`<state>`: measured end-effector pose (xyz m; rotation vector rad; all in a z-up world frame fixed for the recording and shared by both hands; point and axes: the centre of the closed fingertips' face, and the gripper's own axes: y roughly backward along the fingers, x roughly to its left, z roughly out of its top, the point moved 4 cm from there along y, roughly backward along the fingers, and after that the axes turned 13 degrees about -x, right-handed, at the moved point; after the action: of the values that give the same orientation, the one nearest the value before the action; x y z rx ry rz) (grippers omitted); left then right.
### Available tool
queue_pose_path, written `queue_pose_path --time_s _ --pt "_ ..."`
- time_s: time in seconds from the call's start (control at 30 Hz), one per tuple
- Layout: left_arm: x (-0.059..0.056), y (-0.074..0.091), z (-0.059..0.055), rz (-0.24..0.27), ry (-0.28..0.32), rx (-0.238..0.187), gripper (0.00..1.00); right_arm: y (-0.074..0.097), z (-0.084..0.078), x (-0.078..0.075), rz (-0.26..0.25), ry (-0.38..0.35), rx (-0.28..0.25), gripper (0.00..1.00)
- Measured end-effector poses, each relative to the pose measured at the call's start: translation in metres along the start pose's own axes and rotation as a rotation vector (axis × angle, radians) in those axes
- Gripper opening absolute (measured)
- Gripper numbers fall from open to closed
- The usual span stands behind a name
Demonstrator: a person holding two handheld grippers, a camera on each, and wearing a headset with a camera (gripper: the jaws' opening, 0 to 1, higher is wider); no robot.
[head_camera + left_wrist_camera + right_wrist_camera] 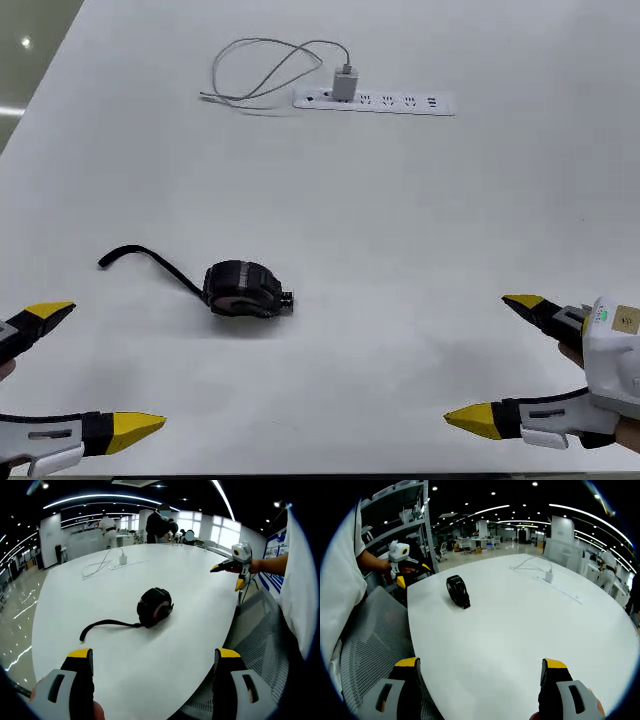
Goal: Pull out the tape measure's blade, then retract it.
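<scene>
A black tape measure lies on the white table, its black wrist strap trailing to the left; no blade shows pulled out. It also lies ahead of the jaws in the left gripper view and in the right gripper view. My left gripper hovers open at the lower left, short of the tape measure. At the lower right my right gripper is open, well to the right of it. Both hold nothing. The open yellow-tipped jaws frame my left gripper and my right gripper.
A white power strip with a plugged-in charger and a looped grey cable lies at the far side of the table. A mesh chair stands by the near edge. People stand in the far background.
</scene>
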<state>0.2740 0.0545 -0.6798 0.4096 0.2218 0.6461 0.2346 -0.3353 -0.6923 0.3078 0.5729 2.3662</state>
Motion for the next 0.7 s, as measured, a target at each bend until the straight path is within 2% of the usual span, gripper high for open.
queue_pose_path --time_s 0.47,0.7 --pt "0.0021 0.0026 -0.0018 -0.005 -0.009 0.012 0.99 0.0016 -0.0070 0.0025 -0.002 -0.016 0.007 0.99" --pt "-0.0001 0.0018 -0.0032 -0.013 -0.034 0.024 0.99 0.0008 -0.0059 0.0020 0.001 -0.022 0.005 0.99"
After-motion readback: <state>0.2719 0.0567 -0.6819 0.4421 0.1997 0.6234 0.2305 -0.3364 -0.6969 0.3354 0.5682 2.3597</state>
